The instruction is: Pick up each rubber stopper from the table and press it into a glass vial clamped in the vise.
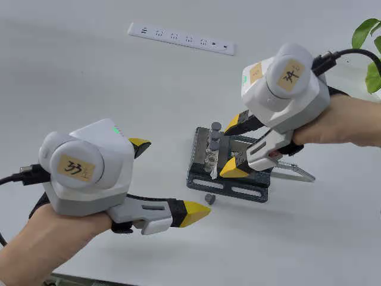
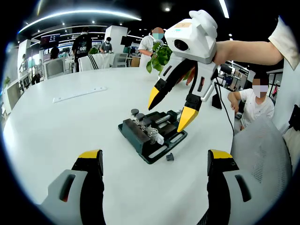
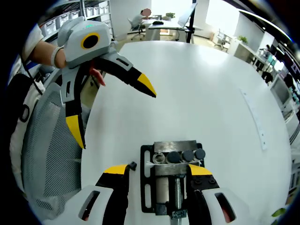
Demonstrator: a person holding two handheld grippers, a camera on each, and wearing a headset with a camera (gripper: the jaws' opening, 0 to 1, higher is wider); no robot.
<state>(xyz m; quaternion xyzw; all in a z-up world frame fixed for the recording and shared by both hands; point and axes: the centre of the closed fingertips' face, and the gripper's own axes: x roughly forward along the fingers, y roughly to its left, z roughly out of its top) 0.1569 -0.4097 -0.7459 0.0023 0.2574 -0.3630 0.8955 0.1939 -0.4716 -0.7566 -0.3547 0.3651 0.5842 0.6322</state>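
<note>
1. The loose stopper (image 1: 209, 198) is a small dark rubber plug. It lies on the white table (image 1: 89, 89) just beside the near edge of the vise (image 1: 202, 179), low centre in the head view. Nothing touches it.
2. Expect it to be light, soft and grippy. It should not slide out of the jaws, but it may roll or flick away if you nip it off-centre. Take it across its sides and leave one end free to enter the glass. Which end faces up is too small to tell.
3. The vials (image 1: 211, 158) stand in a row, clamped in the vise. In the right gripper view three carry dark caps, and the open vial (image 3: 159, 158) sits at the left end of the row. Glass is brittle, so press straight down without side load.
4. Your left gripper (image 1: 169, 177) is at lower left in the head view, with its jaws spread wide and empty. It is near the stopper but apart from it.
5. Your right gripper (image 1: 232, 147) has its jaws spread and empty. It hangs over the vise with its tips to either side of the row. I can't tell whether it touches anything.
6. The table around the vise is bare. The power strip (image 1: 181, 37) at the top of the frame and the plant (image 1: 369, 36) at the upper right are well apart. The vise handle (image 1: 294, 170) sticks out to the right.
7. The tight spot is the gap between stopper and vise, because one jaw tip has to fit in there. The right gripper also crowds the space above the row.
</note>
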